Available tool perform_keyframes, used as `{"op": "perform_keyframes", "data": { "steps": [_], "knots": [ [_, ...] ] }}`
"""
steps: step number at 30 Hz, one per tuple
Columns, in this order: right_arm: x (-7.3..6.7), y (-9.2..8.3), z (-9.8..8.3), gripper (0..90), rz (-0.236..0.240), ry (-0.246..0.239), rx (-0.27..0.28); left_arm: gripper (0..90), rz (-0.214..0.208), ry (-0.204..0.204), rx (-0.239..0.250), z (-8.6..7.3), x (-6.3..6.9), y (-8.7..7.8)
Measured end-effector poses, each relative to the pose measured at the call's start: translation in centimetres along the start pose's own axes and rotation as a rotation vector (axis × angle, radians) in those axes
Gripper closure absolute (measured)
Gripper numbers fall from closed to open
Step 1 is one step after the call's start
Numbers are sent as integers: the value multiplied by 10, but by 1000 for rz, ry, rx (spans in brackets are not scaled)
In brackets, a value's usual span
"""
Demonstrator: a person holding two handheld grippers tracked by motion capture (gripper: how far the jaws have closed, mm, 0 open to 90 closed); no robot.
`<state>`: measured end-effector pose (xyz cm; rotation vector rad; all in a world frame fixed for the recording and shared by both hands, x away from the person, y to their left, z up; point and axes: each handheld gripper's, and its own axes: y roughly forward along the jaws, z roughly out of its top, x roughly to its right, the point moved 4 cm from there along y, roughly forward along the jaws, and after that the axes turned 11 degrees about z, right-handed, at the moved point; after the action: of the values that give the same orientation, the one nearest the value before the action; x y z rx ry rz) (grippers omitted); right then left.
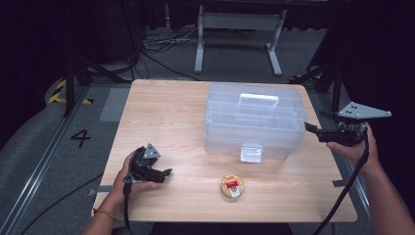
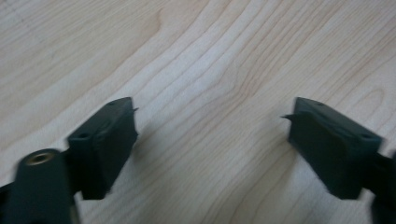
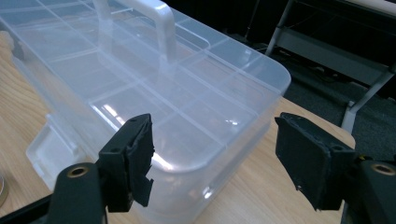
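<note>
Storage box (image 1: 254,120), clear plastic with a white handle (image 1: 259,100) and a front latch (image 1: 251,152), stands closed on the worktop (image 1: 161,112), just ahead of the right hand-held gripper (image 1: 313,131), whose released jaws face its end wall with nothing between them. A square approach is advised, with the pads set low on the lid edge and the box steadied against sliding. The left hand-held gripper (image 1: 164,174) is held low over bare wood, also released and empty. Counted: one box, one round tin (image 1: 232,186) nearer the left hand-held gripper, two hand-held grippers.
</note>
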<state>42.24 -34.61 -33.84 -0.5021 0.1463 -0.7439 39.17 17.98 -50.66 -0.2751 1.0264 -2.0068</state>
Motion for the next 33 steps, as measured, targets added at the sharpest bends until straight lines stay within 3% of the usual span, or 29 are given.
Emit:
{"op": "perform_keyframes", "data": {
  "steps": [2, 5, 9, 10, 12, 18, 23, 27, 31, 33],
  "knots": [
    [-2, 6, 6, 304, 8, -8, -6, 191, -15, 8, 21, 10, 2, 0],
    [-4, 12, 13, 318, 11, -22, -16, 174, -22, 19, 39, 23, 4, 0],
    [-11, 27, 29, 356, 31, -49, -38, 166, -39, 58, 82, 55, 12, 7],
    [-11, 27, 29, 356, 31, -49, -38, 166, -39, 58, 82, 55, 12, 7],
    [-15, 40, 39, 384, 49, -64, -60, 167, -57, 75, 106, 72, 18, 12],
    [-19, 64, 52, 431, 79, -72, -100, 166, -69, 103, 138, 100, 27, 22],
    [-21, 79, 57, 477, 84, -77, -130, 168, -51, 122, 149, 113, 31, 31],
    [-16, 92, 60, 504, 64, -59, -161, 165, -69, 97, 158, 119, 31, 40],
    [-13, 96, 64, 578, 65, -40, -166, 171, -84, 103, 177, 122, 34, 45],
    [-12, 101, 67, 661, 69, -37, -182, 172, -86, 114, 184, 123, 34, 47]
  ]
}}
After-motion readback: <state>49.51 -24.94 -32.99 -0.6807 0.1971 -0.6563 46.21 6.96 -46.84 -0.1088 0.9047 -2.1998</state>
